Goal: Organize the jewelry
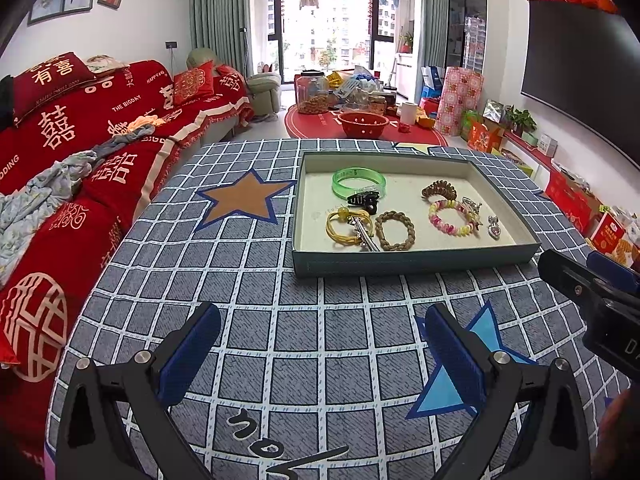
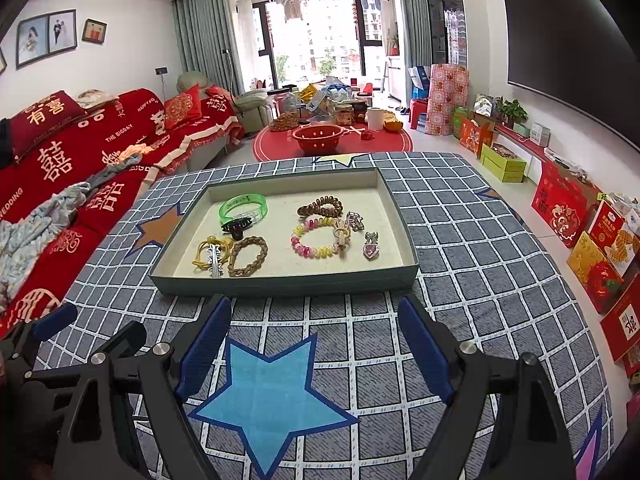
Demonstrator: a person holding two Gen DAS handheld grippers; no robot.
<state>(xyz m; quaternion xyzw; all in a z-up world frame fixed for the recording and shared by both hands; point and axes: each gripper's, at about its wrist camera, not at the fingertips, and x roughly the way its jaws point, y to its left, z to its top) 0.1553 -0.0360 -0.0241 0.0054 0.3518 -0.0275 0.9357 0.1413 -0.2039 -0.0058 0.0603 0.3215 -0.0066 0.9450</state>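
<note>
A shallow teal tray point(image 1: 400, 262) point(image 2: 280, 284) sits on the checked table and holds the jewelry: a green bangle point(image 1: 359, 181) point(image 2: 242, 205), a black claw clip point(image 1: 363, 199) point(image 2: 236, 227), a yellow hair tie with a silver clip point(image 1: 347, 227) point(image 2: 211, 258), a braided brown tie point(image 1: 395, 230) point(image 2: 248, 256), a brown coil tie point(image 1: 439, 190) point(image 2: 320, 206), a pink and yellow bead bracelet point(image 1: 450, 218) point(image 2: 318, 238) and a heart pendant point(image 1: 494, 227) point(image 2: 371, 245). My left gripper point(image 1: 322, 356) is open and empty, short of the tray. My right gripper point(image 2: 316, 350) is open and empty, near the tray's front wall.
The table wears a grey checked cloth with an orange star point(image 1: 246, 200) and a blue star point(image 2: 272, 392). A red sofa point(image 1: 80, 128) runs along the left. A red rug with a basket point(image 1: 363, 123) and jars lies beyond. Boxes point(image 2: 568, 208) line the right wall.
</note>
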